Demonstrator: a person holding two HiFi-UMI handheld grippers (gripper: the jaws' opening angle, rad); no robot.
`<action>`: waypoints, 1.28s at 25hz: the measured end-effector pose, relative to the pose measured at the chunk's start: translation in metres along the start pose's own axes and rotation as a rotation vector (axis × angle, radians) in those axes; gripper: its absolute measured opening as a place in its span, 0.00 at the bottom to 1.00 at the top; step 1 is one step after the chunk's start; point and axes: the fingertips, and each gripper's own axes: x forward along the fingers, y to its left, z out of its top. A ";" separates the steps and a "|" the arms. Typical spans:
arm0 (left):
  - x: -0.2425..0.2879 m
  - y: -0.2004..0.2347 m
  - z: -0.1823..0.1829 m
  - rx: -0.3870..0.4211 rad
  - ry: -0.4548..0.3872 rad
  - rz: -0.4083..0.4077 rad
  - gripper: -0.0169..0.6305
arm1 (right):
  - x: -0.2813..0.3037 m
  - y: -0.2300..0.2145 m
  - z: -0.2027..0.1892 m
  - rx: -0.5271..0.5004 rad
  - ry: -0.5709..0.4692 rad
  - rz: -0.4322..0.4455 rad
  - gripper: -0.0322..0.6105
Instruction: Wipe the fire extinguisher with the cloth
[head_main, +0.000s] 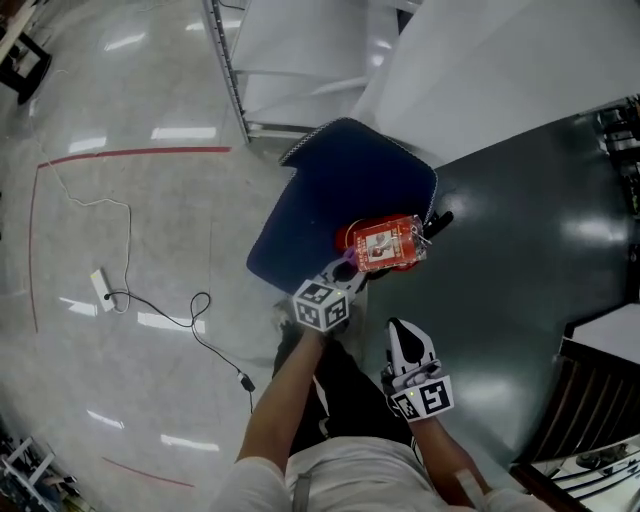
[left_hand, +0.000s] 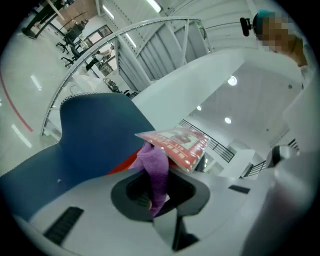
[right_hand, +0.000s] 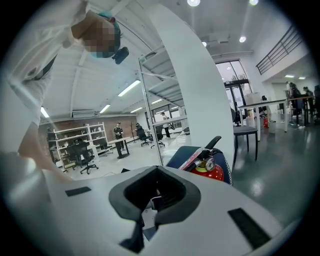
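Observation:
A red fire extinguisher (head_main: 384, 246) lies on a dark blue mat (head_main: 330, 190) on the floor, its black handle (head_main: 438, 222) pointing right. My left gripper (head_main: 349, 269) is at the extinguisher's near end, shut on a purple cloth (left_hand: 154, 167) that hangs from under the extinguisher's label card (left_hand: 176, 142). My right gripper (head_main: 399, 333) hovers below the extinguisher, apart from it, jaws together and holding nothing. In the right gripper view the extinguisher (right_hand: 211, 169) shows ahead to the right.
A white slanted panel (head_main: 480, 60) and a metal frame (head_main: 228, 70) stand behind the mat. A cable with a power adapter (head_main: 103, 287) lies on the floor at left. A dark chair (head_main: 590, 400) stands at lower right. The person's legs are below the grippers.

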 end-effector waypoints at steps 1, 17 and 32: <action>0.000 -0.003 0.003 0.002 0.002 -0.008 0.11 | -0.001 0.000 0.001 0.003 -0.003 -0.003 0.07; -0.082 -0.003 0.013 0.106 -0.041 0.173 0.11 | 0.002 0.010 0.048 -0.098 -0.082 0.038 0.07; -0.083 0.055 -0.099 -0.203 -0.206 0.441 0.11 | -0.009 0.001 0.006 -0.102 0.030 0.365 0.07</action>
